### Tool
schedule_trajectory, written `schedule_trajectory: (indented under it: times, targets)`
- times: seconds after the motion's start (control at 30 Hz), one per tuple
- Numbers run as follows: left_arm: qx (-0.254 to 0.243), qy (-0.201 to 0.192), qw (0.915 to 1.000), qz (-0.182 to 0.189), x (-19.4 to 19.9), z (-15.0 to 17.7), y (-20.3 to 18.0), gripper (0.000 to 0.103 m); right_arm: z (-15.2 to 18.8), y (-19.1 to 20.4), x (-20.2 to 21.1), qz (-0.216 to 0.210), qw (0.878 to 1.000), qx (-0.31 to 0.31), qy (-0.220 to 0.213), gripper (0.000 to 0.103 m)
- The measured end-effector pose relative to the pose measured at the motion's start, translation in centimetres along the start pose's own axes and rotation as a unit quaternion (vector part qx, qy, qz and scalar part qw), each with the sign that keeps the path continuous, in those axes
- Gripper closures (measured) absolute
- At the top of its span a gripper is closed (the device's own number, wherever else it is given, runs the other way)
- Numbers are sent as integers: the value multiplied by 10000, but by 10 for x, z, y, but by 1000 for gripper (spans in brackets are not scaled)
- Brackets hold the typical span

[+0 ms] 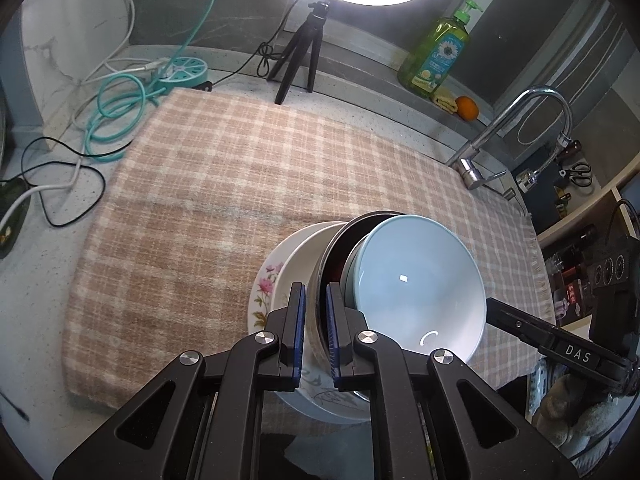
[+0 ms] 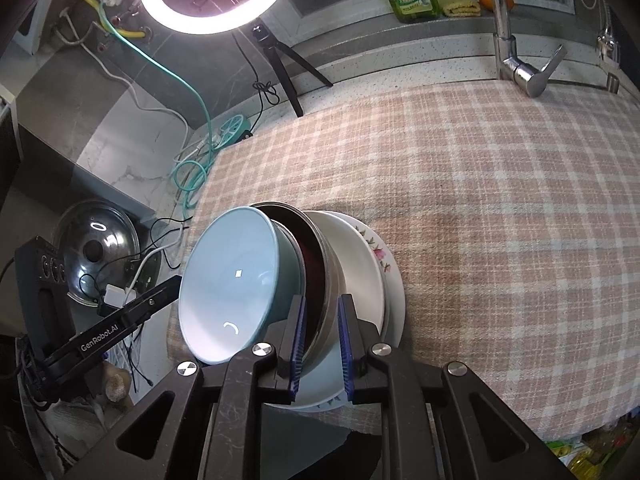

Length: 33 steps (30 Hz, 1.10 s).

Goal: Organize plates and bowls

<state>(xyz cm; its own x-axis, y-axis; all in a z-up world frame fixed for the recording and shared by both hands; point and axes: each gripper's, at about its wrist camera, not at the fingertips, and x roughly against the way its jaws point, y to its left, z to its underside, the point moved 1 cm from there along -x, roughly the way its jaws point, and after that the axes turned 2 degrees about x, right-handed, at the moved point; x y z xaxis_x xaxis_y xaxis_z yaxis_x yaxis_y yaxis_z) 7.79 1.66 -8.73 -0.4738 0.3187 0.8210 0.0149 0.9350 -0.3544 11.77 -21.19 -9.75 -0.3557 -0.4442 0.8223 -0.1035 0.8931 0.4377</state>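
Note:
A stack of dishes stands at the near edge of the checked cloth [image 1: 224,184]. A floral plate [image 1: 264,288] [image 2: 380,252] lies at the bottom, with a white dish [image 1: 304,252] [image 2: 360,264] on it. Above sits a steel bowl [image 1: 332,248] [image 2: 332,280], dark inside, with a pale blue bowl [image 1: 416,284] [image 2: 236,280] tilted in it. My left gripper [image 1: 316,320] is shut on the steel bowl's wall on one side. My right gripper [image 2: 322,340] is shut on the same bowl's wall on the opposite side. Each view shows the other gripper's finger [image 1: 520,324] [image 2: 152,300] beside the blue bowl.
A ring light on a tripod [image 1: 296,60] stands behind the cloth, with teal and white cables [image 1: 116,108] to its left. A green soap bottle [image 1: 440,52], an orange [image 1: 467,107] and a tap [image 1: 500,132] are at the back right. A steel pot lid [image 2: 96,248] lies off the cloth's left edge.

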Motion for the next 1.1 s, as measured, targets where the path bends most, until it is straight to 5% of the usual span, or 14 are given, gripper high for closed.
schedule_trajectory:
  times: [0.53,0.7,0.87,0.93,1.1]
  targets:
    - [-282,-407,9983,-303,39,25,-2,91,23,3,42,328,9975,406,-481,65]
    - [-389,-571,9970,-349,53,33,-9,84,32,8,59,421,9951,534,-715,60]
    - [-490,-721,9955,-364,68,42,-19,61,40,13,76,553,9917,652,-955,55]
    - [-579,-792,9943,-413,74,45,-23,56,44,16,83,635,9891,751,-1098,40]
    - [-698,-947,9918,-506,86,52,-32,37,54,30,99,832,9812,1039,-1395,31]
